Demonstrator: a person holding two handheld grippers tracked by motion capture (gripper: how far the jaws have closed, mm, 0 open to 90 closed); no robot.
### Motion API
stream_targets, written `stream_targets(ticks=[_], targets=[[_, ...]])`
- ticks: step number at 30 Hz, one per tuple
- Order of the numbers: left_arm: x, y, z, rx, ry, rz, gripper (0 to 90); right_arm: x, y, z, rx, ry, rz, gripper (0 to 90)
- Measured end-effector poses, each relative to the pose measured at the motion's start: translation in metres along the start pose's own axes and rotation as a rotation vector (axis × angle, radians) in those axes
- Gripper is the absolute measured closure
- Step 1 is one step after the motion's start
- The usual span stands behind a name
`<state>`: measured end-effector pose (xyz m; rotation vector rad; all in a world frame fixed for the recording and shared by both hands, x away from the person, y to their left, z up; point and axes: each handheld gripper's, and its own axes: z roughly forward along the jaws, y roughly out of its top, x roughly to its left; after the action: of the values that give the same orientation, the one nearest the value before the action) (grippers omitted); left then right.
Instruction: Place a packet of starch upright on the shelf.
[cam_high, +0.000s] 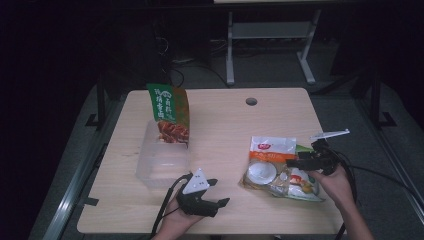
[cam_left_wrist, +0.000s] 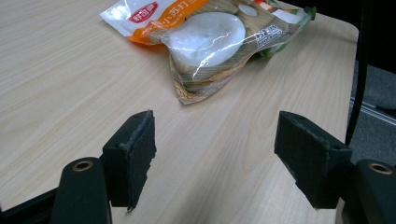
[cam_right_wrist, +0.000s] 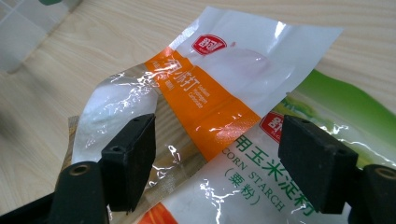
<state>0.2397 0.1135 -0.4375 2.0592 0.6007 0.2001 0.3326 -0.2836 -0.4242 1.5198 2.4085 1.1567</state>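
Orange-banded packet (cam_right_wrist: 205, 93) and corn starch bag (cam_right_wrist: 261, 186) lying unpacked under wide-open right gripper (cam_high: 306, 162); green pouch (cam_high: 170, 114) already in clear bin (cam_high: 150, 167); left gripper (cam_high: 212, 192) idling, jaws wide.

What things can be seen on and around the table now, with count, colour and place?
Table: one, light wood, centre.
Plastic box: one, clear, left part of table.
Snack bag: one, green and brown, standing in the box's far end.
Orange packet: one, orange and white, right part of table, on top of the others.
Corn starch packet: one, green and white, under the orange packet.
Table frame: one, white, floor behind.
Left gripper: one, black, near edge, fingers apart.
Right gripper: one, black, over the packets, fingers apart.
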Motion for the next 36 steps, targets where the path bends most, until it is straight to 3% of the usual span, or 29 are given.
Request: stream_targets(ticks=[5,10,13,19,23,31,36], targets=[[0.003,0.001,0.001,-0.001,0.004,-0.004,27.4,-0.004,0.002,0.011,0.036,0.007,0.043,32.2],[0.005,0.004,0.002,-0.002,-0.005,-0.024,27.4,-0.006,0.007,0.022,0.052,0.055,0.080,43.0],[0.004,0.006,0.007,-0.005,-0.012,-0.027,27.1,-0.007,0.009,0.025,0.056,0.077,0.101,54.4],[0.002,0.008,0.017,0.006,-0.034,-0.033,26.9,-0.007,0.009,0.024,0.057,0.117,0.096,75.7],[0.004,0.014,0.022,0.010,-0.046,-0.036,26.8,-0.003,0.009,0.022,0.050,0.145,0.066,89.4],[0.006,0.022,0.039,0.016,-0.068,-0.057,26.5,0.013,0.010,0.009,-0.011,0.132,-0.037,89.9],[0.011,0.027,0.050,0.016,-0.081,-0.094,26.5,0.026,0.011,-0.001,-0.064,0.140,-0.119,90.0]])
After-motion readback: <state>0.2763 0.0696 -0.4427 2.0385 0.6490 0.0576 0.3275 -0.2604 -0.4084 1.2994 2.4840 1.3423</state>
